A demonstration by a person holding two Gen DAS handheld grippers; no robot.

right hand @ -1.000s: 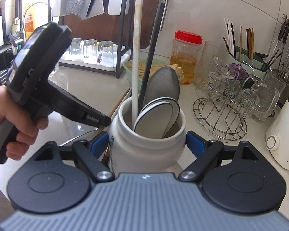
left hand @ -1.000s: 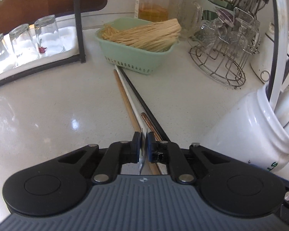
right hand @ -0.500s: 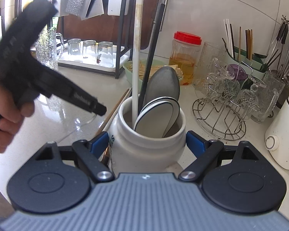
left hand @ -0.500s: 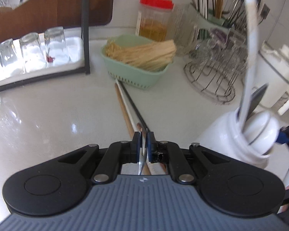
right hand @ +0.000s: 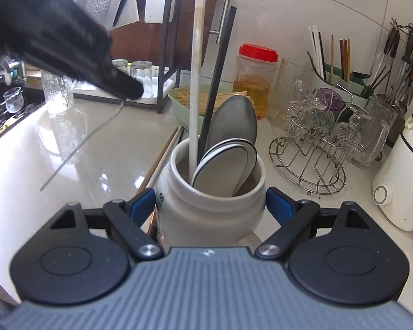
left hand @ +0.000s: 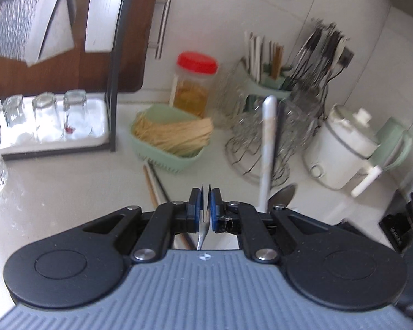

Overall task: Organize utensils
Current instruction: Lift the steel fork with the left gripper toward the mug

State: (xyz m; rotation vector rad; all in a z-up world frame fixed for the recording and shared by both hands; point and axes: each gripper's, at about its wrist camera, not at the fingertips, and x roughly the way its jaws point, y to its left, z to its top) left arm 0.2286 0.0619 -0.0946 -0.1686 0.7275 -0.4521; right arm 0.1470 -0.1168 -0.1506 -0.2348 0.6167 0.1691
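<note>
Utensil jar: dark letter "S" readable, remainder hidden behind right hand-held gripper.

Counter w/ jar, chopsticks, basket, rack.

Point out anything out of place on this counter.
Loose chopsticks lie flat on the counter by the green basket, outside any holder. The left gripper has a thin metal utensil clamped and dangling in mid-air. Nothing looks spilled or broken.
</note>
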